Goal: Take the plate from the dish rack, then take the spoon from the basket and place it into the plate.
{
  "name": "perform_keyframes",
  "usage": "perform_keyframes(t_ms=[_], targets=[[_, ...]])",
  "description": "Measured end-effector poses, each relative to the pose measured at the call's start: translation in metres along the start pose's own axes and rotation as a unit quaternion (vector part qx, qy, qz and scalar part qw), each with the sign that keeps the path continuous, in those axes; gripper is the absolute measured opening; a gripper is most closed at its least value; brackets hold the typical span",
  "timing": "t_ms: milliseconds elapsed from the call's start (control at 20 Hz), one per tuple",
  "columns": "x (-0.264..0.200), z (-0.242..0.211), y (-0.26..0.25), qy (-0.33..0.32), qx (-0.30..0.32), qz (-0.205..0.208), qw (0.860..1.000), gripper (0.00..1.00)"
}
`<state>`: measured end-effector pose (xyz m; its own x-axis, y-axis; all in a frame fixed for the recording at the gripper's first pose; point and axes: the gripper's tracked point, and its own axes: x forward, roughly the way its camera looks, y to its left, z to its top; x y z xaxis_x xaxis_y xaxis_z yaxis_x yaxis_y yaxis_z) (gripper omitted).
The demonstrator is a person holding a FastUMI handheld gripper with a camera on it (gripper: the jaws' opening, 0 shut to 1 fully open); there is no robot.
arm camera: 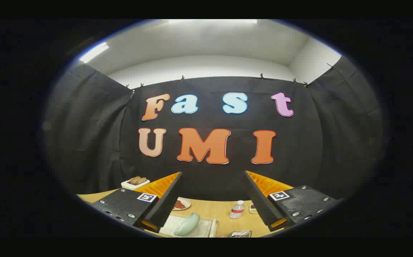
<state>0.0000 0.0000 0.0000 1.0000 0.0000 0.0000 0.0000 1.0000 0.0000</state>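
The gripper [212,187] is held high above the light wooden counter [220,210], its two fingers spread wide apart with nothing between them; it is released and grasps no item. Both fingers point toward the black cloth wall of the booth, well above the goods below. Under and between the fingers, a pale green curved plate [187,224] stands tilted in a white dish rack [206,228] near the front of the counter. Just beyond the left finger sits a small round white dish holding red food [181,204]. Further off to the left, a white rectangular tray carrying brown food pieces [135,182] rests at the far edge of the counter. A small clear plastic bottle with a white cap and red label [237,210] stands upright just inside the right finger, with a small item beside it that is too hidden to identify. A shiny object [240,233] lies at the nearest edge; its nature cannot be determined. The spoon and basket cannot be made out.
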Motion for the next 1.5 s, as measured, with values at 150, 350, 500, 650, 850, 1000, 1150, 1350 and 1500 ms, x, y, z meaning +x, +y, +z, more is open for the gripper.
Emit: perform_keyframes(t_ms=[150, 350, 500, 650, 850, 1000, 1150, 1350, 1500], targets=[[-0.002, 0.005, 0.001, -0.004, -0.006, -0.001, 1.0, 0.98], [-0.004, 0.012, -0.001, -0.01, -0.014, -0.003, 1.0, 0.99], [-0.004, 0.016, -0.005, -0.015, -0.005, -0.01, 1.0, 0.98], [-0.004, 0.015, -0.009, -0.013, -0.003, -0.016, 1.0, 0.99], [-0.004, 0.016, -0.014, -0.014, -0.007, -0.022, 1.0, 0.99], [-0.003, 0.013, -0.014, -0.01, -0.005, -0.024, 1.0, 0.99], [-0.002, 0.011, -0.016, -0.007, -0.006, -0.024, 1.0, 0.99], [-0.002, 0.004, -0.013, 0.004, -0.006, -0.02, 1.0, 0.98], [0.0, -0.004, -0.005, 0.015, -0.005, -0.011, 1.0, 0.99]])
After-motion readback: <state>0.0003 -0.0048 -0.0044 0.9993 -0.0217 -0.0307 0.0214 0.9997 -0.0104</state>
